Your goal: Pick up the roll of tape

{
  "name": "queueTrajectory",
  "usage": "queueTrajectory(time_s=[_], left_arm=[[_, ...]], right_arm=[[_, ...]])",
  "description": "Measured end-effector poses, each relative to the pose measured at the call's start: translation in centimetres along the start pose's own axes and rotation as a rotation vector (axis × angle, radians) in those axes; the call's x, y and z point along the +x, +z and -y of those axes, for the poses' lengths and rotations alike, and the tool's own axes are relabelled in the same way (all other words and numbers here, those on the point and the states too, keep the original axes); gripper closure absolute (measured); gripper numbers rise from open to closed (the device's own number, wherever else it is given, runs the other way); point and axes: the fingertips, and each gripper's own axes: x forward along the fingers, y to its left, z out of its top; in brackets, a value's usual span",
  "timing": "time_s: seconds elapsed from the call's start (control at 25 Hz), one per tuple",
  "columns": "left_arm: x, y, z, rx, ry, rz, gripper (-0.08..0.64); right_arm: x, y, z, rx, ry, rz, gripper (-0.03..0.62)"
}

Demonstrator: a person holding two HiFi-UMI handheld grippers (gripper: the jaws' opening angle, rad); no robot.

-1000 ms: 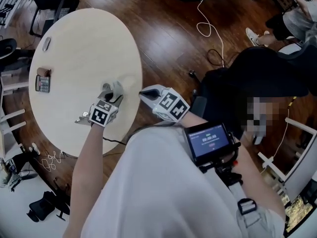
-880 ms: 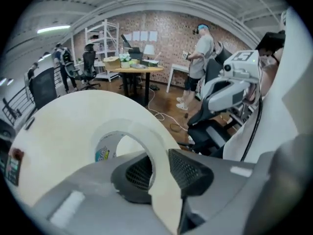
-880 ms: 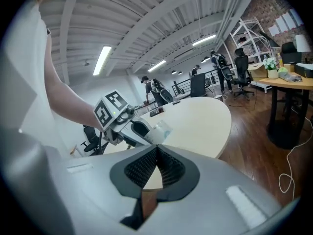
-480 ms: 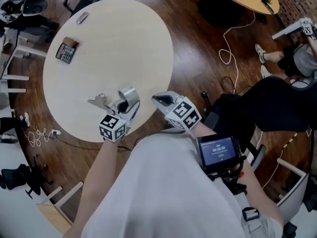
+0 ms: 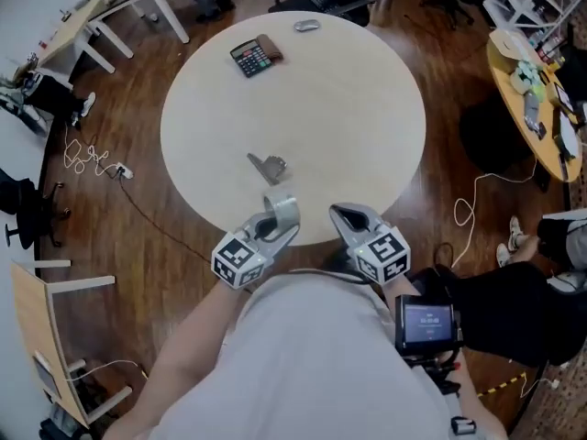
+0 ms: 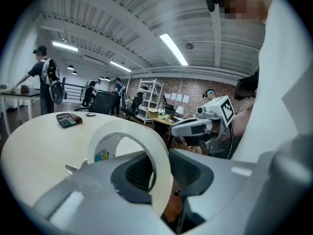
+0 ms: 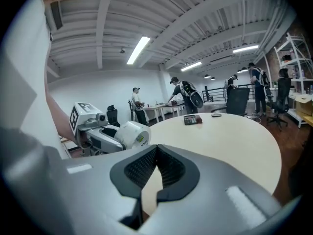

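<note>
A whitish roll of tape (image 5: 283,207) hangs over the near rim of the round pale table (image 5: 367,90), clamped between the jaws of my left gripper (image 5: 273,225). In the left gripper view the roll (image 6: 129,146) stands on edge, and both pads press on its band. My right gripper (image 5: 342,214) is level with it, a short way to the right, jaws together and empty. The right gripper view shows its tips (image 7: 156,147) touching, with the left gripper and the roll (image 7: 133,133) off to its left.
A small metal piece (image 5: 268,165) lies on the table just beyond the grippers. A calculator (image 5: 249,58) with a brown item (image 5: 269,46) and a grey mouse-like object (image 5: 306,26) lie at the far edge. Chairs, floor cables and a second cluttered table (image 5: 537,90) surround it; people stand in the background.
The left gripper has lifted the roll off the table and drawn it back to the near edge. The right gripper rose and drew back alongside. The metal piece stayed on the table.
</note>
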Motion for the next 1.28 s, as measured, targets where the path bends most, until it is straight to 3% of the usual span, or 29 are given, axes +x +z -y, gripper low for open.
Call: queueTrajectory(time_s=[0.24, 0.68, 1.28], left_arm=[[-5.7, -0.9, -1.1, -0.065, 0.145, 0.107, 0.453], [-14.2, -2.5, -0.1, -0.11, 0.268, 0.241, 0.453], [-17.6, -5.9, 3.0, -0.123, 0.279, 0.242, 0.451]], right_arm=[[2.6, 3.1, -4.8, -0.089, 0.138, 0.006, 0.584], [4.5, 3.0, -14.8, -0.157, 0.301, -0.021, 0.584], [3.0, -0.4, -20.2, -0.15, 0.301, -0.064, 0.584]])
